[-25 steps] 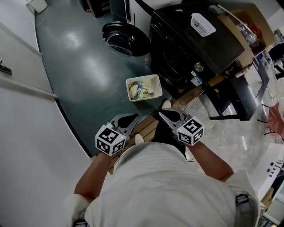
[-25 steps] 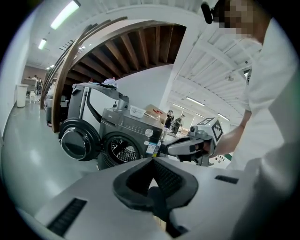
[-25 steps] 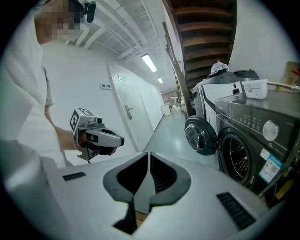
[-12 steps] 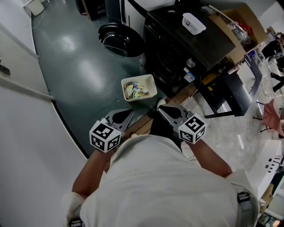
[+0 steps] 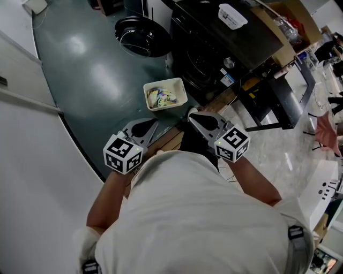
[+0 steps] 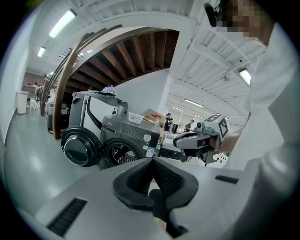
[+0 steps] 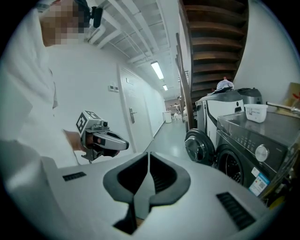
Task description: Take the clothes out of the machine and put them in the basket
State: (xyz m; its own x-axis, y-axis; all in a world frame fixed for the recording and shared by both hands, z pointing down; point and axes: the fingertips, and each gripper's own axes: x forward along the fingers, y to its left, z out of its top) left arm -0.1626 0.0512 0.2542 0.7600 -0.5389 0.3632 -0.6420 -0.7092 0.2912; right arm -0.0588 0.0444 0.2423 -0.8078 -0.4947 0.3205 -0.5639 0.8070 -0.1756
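A white basket (image 5: 177, 100) holding colourful clothes (image 5: 162, 97) stands on the green floor in front of the black washing machine (image 5: 214, 48). The machine's round door (image 5: 140, 36) hangs open to the left. My left gripper (image 5: 154, 124) and right gripper (image 5: 192, 116) are held close to my chest, short of the basket, both shut with nothing between their jaws. In the left gripper view the machine (image 6: 127, 143) and its open door (image 6: 78, 150) lie ahead, with the right gripper (image 6: 177, 140) at the right. In the right gripper view the left gripper (image 7: 125, 144) shows at the left.
A white tub (image 5: 232, 15) sits on top of the machine, beside a cardboard box (image 5: 278, 21). A black stand (image 5: 270, 99) is to the machine's right. A wooden board (image 5: 171, 140) lies under my feet. A white wall (image 5: 32, 160) runs along the left.
Both grippers have risen slightly and stay shut. The basket and the machine sit a little higher and further left in the head view.
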